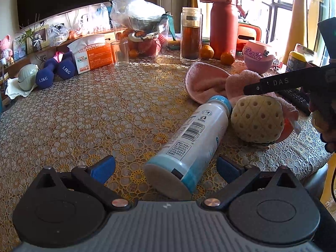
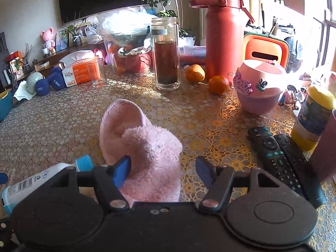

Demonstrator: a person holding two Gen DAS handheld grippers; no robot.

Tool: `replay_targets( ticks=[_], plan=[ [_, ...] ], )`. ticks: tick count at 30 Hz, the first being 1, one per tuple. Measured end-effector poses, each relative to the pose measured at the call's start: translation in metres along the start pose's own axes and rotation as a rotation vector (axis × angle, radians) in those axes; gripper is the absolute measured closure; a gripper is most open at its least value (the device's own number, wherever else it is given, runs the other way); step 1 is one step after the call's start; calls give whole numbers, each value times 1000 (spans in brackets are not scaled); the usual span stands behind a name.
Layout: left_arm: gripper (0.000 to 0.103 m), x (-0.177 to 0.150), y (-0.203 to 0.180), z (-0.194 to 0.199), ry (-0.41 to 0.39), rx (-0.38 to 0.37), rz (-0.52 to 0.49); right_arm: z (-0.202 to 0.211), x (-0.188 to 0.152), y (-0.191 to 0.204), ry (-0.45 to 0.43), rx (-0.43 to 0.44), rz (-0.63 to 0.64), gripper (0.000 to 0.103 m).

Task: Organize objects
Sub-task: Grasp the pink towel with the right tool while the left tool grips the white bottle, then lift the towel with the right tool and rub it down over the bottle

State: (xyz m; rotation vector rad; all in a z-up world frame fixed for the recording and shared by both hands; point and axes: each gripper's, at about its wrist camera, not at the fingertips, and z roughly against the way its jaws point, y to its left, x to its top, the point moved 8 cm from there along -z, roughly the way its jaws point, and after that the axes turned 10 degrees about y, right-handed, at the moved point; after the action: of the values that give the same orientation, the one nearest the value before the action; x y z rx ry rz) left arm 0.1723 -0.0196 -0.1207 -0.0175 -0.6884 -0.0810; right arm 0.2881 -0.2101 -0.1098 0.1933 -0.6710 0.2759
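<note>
A white bottle with a blue cap (image 1: 195, 138) lies on its side on the lace tablecloth, its base between the open fingers of my left gripper (image 1: 166, 168). The fingers do not touch it. The bottle also shows at the lower left of the right wrist view (image 2: 40, 180). A pink fluffy slipper (image 2: 142, 145) lies in front of my right gripper (image 2: 163, 172), which is open with the slipper's fluffy end between its fingers. In the left wrist view the slipper (image 1: 205, 82) lies behind a yellow holed sponge ball (image 1: 257, 118), and the right gripper's black body (image 1: 294, 82) hangs above them.
At the back stand an empty glass (image 2: 98, 73), a tea jar (image 2: 167, 54), a red flask (image 2: 224, 33), two oranges (image 2: 218, 84), a pink Barbie bowl (image 2: 258, 86) and a tissue box (image 1: 92, 56). Two remotes (image 2: 279, 157) and a yellow can (image 2: 315, 117) lie right. Blue dumbbells (image 1: 54, 71) lie far left.
</note>
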Motion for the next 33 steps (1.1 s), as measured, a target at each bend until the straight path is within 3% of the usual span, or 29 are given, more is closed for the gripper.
replay_targets(
  ticks=[1,2,6,9,11,13,21,24,28,33],
  plan=[
    [2,0,0,1,-6,-2,-2,0,0,2,2,6,7,59],
    [4,-1,-1,1,-7,-5,-4,0,0,6,14,10,16,79],
    [5,-3,-3,4,-9,-23,3,7,4,15,12,27,55,90],
    [14,-4,-4,5,-10,-32,9,28,9,28,-36,52,105,93],
    [30,-4,-4,4,-4,-40,15,47,12,45,-68,106,157,93],
    [36,-4,-4,4,-4,-54,18,64,10,68,-91,167,226,93],
    [37,-6,-6,4,-20,-45,-6,85,-27,168,-55,386,513,93],
    [37,-6,-6,4,-26,-46,-7,74,-34,180,9,455,507,93],
    [38,-7,-5,4,-32,-52,-3,53,-33,172,112,567,368,93],
    [38,-6,-4,3,-33,-58,4,43,-21,157,107,550,336,94]
  ],
)
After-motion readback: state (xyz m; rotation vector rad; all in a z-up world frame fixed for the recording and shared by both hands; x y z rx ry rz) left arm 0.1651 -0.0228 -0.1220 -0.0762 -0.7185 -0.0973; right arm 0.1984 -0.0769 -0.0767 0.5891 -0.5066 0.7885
